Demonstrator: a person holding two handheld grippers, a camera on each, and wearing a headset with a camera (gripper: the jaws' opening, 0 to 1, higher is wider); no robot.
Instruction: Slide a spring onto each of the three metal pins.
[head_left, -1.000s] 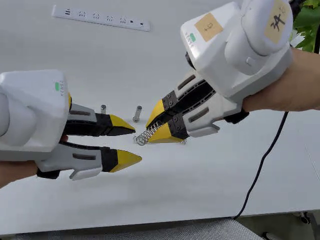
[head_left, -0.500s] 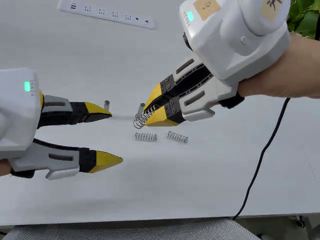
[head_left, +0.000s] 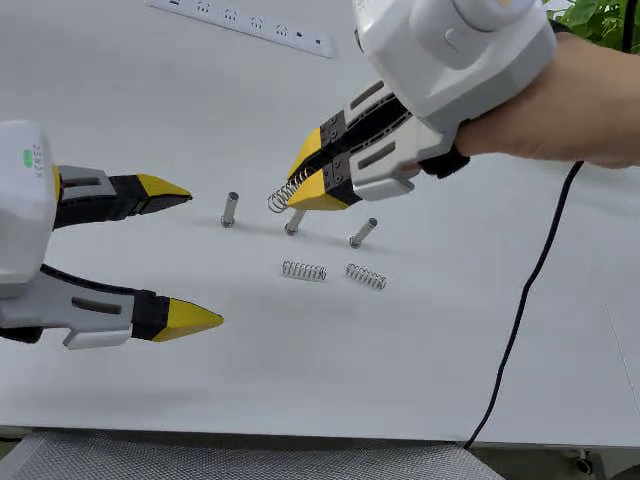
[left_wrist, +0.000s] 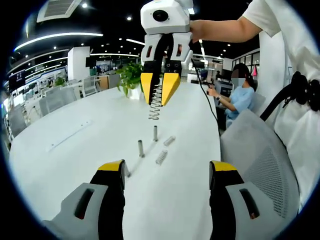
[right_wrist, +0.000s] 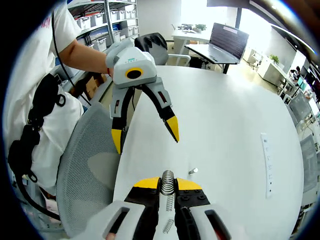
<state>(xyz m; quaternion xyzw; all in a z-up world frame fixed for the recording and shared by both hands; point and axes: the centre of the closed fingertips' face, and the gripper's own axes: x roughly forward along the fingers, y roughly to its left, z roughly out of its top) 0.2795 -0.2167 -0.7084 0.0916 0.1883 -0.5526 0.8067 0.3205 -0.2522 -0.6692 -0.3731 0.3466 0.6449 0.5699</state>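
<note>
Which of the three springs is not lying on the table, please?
The spring clamped in the right gripper, held up in the air; the other two springs lie flat on the table.

An open-plan office is surrounding the white surface: a laptop is sitting on a far desk, and strip lights are glowing overhead.

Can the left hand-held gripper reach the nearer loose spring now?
Probably yes: the left hand-held gripper is open, bare table lies between it and the loose spring; the right hand-held gripper hangs above the pins.
</note>
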